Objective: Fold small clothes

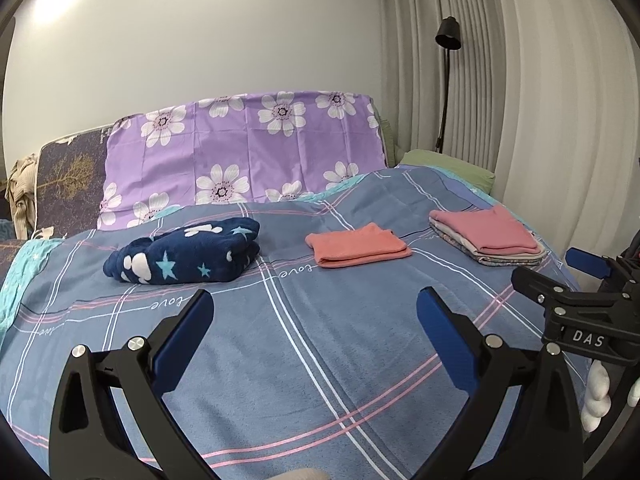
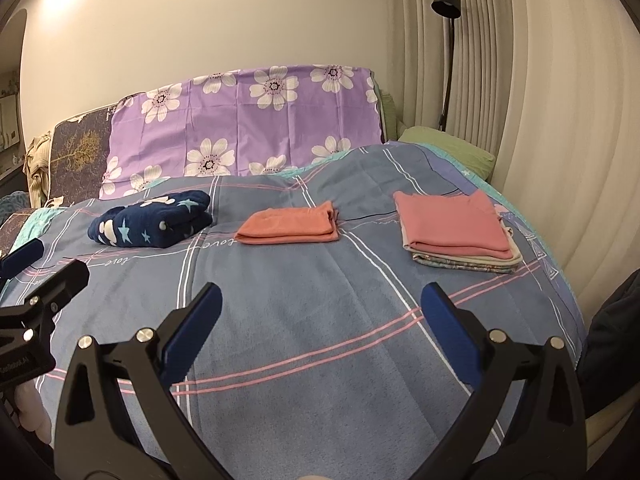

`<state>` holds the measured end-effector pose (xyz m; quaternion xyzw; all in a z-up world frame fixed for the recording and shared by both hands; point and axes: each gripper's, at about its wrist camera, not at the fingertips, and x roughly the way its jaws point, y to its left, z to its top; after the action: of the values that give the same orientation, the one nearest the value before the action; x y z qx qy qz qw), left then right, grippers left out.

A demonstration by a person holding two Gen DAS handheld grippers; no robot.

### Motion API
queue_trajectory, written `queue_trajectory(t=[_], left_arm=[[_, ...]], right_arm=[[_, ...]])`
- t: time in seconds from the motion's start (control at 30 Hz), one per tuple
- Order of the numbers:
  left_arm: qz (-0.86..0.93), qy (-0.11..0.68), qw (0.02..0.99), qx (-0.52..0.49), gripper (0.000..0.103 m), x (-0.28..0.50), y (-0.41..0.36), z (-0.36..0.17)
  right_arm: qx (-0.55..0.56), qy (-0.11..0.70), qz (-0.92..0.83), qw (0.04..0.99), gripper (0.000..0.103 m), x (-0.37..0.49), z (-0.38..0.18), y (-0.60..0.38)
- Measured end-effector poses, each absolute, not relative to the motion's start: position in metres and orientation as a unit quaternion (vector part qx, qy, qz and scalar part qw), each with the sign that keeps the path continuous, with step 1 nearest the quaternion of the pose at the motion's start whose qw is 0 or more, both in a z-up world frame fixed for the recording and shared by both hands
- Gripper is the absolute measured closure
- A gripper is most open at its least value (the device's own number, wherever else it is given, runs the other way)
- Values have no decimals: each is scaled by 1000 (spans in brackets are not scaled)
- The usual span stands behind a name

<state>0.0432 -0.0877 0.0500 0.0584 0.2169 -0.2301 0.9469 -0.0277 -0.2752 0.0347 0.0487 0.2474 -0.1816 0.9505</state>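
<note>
Lying folded: coral garment (image 1: 357, 245) (neat, flat rectangle)

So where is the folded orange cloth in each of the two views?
Left wrist view: the folded orange cloth lies just right of centre, on the blue plaid bedcover.
Right wrist view: the same cloth lies just left of centre.
Shared landmark: the navy star-print blanket lies to its left in both, and the pink-topped stack to its right.
</note>
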Motion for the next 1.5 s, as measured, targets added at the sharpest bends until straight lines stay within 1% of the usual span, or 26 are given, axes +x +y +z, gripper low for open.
queue_trajectory(t=[1.5], left_arm=[[-244, 231, 940, 64, 2, 42, -91, 42]], right_arm=[[49, 256, -179, 949, 2, -26, 25, -275]])
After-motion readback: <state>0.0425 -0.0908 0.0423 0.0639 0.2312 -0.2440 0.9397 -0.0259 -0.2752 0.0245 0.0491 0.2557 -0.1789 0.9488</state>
